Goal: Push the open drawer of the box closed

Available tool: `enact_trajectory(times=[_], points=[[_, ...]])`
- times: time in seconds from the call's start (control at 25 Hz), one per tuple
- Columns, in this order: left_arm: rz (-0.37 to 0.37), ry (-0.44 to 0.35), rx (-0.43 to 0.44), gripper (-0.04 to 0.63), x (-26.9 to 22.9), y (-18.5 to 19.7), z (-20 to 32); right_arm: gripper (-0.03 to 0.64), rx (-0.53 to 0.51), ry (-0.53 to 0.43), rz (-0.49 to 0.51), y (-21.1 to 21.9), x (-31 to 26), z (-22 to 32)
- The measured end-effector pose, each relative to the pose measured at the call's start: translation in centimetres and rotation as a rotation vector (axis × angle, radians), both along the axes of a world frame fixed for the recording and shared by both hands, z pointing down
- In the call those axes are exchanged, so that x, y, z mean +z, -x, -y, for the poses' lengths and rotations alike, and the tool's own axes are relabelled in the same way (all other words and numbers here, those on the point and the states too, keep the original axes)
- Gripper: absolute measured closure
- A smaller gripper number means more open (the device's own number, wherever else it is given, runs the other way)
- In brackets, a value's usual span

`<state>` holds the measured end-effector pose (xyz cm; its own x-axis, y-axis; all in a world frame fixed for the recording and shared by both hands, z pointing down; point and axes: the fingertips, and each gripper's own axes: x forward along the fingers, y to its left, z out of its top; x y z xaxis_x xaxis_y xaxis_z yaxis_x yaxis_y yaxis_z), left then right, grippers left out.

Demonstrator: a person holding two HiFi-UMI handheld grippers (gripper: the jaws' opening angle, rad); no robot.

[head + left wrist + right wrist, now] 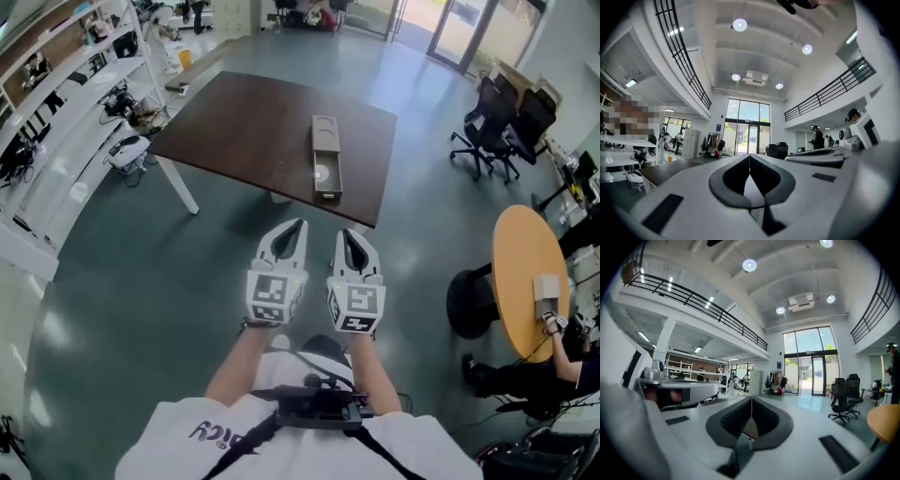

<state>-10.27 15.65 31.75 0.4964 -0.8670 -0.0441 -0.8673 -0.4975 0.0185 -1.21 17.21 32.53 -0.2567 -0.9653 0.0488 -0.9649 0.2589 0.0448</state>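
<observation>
Shelving (66,84) lines the left wall. The dark table (244,141) carries the box (325,131) near its right edge, with its drawer (327,176) pulled out toward the person. Short of the table, the left gripper (296,225) and right gripper (346,234) are side by side, jaws together, empty. Office chairs (497,127) and a round orange table (520,272) stand well off to the right.

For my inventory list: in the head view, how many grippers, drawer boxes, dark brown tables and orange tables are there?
Grippers: 2, left gripper and right gripper
Drawer boxes: 1
Dark brown tables: 1
Orange tables: 1
Total: 5
</observation>
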Motion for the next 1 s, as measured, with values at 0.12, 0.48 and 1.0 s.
enact_trajectory(times=[0.12, 0.48, 1.0], points=[[-0.007, 0.014, 0.016, 0.586, 0.5, 0.8, 1.2, 0.611, 0.004, 0.037, 0.025, 1.1, 1.0, 1.8], [-0.001, 0.021, -0.027, 0.586, 1.3, 1.4, 8.6, 0.611, -0.034, 0.056, 0.042, 1.9, 2.1, 10.3], [0.059, -0.010, -0.070, 0.586, 0.1, -3.7, 22.9, 0.612, -0.045, -0.054, 0.164, -5.0, -0.5, 26.5]])
